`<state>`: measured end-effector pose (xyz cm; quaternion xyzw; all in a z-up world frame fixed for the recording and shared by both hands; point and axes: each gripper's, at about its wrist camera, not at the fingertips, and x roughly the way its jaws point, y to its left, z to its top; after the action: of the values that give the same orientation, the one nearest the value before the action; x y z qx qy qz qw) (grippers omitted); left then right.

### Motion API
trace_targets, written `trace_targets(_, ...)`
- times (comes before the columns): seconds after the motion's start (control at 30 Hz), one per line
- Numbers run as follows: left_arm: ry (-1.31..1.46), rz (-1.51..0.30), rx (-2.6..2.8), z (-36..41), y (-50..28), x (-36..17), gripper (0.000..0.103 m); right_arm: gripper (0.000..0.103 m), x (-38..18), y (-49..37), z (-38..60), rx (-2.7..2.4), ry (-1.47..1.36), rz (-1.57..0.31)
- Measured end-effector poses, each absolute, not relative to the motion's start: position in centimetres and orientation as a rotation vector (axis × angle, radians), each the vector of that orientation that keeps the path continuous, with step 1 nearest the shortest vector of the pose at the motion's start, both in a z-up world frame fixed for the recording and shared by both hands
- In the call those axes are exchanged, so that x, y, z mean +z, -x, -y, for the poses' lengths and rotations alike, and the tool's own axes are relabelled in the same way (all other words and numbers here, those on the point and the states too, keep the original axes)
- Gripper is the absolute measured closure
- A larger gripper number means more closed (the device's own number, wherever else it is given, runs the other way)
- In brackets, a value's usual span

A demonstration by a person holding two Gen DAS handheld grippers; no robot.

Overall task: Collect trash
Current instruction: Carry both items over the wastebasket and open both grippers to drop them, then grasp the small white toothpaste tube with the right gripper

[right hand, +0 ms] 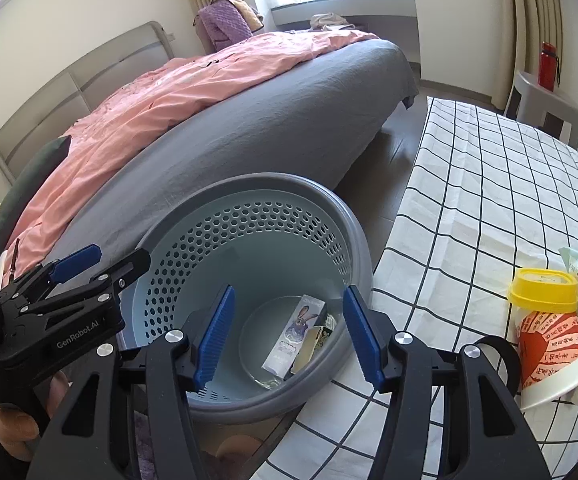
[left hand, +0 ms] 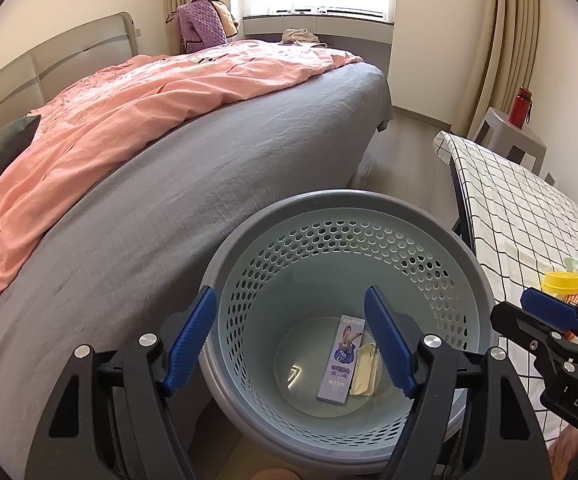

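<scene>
bed (left hand: 217, 184) beside bin (left hand: 341, 216), cup (right hand: 549, 336) nearby

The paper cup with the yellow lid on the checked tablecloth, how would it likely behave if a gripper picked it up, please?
The yellow-lidded red-and-white paper cup looks thin-walled, so a firm squeeze would probably dent it. It already leans, so a sideways push may tip it. Likely light if empty; its contents are not visible.

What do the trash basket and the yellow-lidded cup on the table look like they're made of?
Basket: looks like moulded matte plastic, with evenly punched honeycomb holes and a smooth grey rim. Cup: probably printed paper or card with a matte wall; its glossy yellow lid looks plastic.
</scene>
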<state>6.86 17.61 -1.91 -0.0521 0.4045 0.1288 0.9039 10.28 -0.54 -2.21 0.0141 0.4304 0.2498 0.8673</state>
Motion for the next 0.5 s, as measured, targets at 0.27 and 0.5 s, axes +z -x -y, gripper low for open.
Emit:
trace_targets(0.27, 0.097, -0.821, 0.249, -16.8, -6.4, -1.6, 0.030, 0.043, -2.8, -8.2, 3.1, 0.470, -0.059, -0.916)
trace_targets(0.5, 0.095, -0.814, 0.204, -15.0, -5.6, -1.4, 0.030, 0.043, -2.8, -5.6, 7.1, 0.390, -0.082, -0.915)
